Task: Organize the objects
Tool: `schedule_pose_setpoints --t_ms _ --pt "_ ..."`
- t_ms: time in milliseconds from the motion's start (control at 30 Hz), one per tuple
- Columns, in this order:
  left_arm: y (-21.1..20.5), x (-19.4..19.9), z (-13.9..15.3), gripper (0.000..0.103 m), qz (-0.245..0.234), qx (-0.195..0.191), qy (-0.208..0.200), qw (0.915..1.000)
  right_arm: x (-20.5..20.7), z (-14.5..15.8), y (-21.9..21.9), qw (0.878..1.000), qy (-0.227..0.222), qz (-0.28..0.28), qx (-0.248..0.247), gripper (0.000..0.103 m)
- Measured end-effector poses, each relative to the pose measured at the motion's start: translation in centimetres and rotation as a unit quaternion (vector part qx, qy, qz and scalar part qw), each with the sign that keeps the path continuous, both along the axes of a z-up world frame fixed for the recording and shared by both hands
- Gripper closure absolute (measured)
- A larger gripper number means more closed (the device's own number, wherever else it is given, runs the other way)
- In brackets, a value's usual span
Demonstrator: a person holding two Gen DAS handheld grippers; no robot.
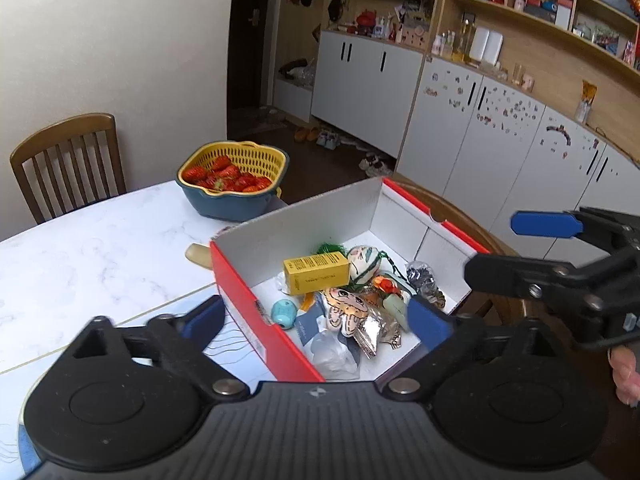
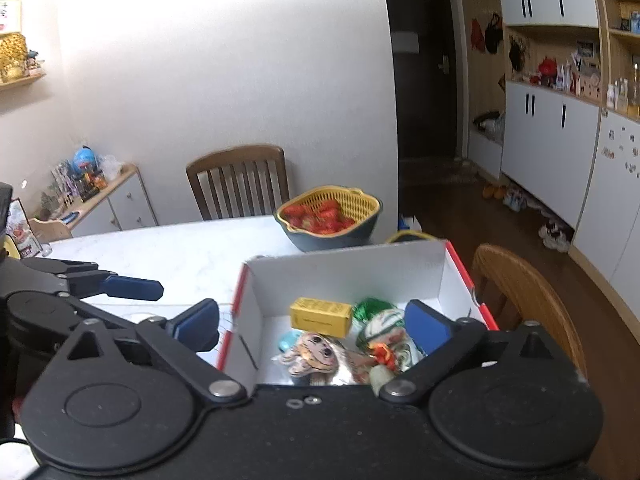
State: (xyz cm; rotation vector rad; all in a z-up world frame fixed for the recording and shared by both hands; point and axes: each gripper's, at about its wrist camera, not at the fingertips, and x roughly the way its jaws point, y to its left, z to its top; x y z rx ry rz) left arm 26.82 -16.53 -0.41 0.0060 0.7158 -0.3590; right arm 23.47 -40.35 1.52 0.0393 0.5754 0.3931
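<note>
Box [image 1: 248,300] w/ the clutter inside = the task's thing. Thin cardboard, prob light; walls will flex if pinched hard, and it's open-topped, so tilt it and stuff spills. Best hold imo: one wall per gripper, or push it flat along the table [image 1: 100,240]. Contents are small, light, mixed:
- yellow carton [image 1: 316,273]: stiff, flat faces, easiest pinch across the narrow sides
- foil packets [image 1: 372,336]: crinkly, slippery, thin edge only
- clear plastic bag [image 1: 332,354]: soft, will bunch up
- teal round thing [image 1: 283,313]: smooth, could roll
- cartoon-face piece [image 1: 347,309] and painted egg-ish ornament [image 1: 362,263] w/ green cord: ornament maybe fragile, cord can snag on neighbours

Looks: box is red outside, white inside, no lid, sits at the table's near right corner, partly over the edge by the look of it. Items are heaped toward the near end; far end is bare floor.

Left gripper [image 1: 316,320]: fingers wide apart, nothing between the pads, one blue pad left of the red wall and the other over the contents. Right gripper [image 2: 320,324]: same, fully spread, empty, above the box. Each shows in the other's view, side by side.

Around: blue bowl w/ yellow strainer [image 1: 234,178] of strawberries behind the box, wooden chairs [image 1: 68,160] at the table, cabinets [image 1: 500,128] further back.
</note>
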Motion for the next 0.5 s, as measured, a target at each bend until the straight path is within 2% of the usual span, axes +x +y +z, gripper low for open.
schedule_pose_setpoints --t_ms 267,500 --pt "2.2 -1.6 1.2 0.0 0.008 0.0 -0.026 0.9996 -3.3 1.2 1.7 0.999 -0.028 0.003 0.014 0.001" --pt "4.2 -3.8 2.4 0.0 -0.001 -0.005 -0.05 0.9987 -5.4 1.5 3.1 0.999 -0.033 -0.016 0.02 0.001"
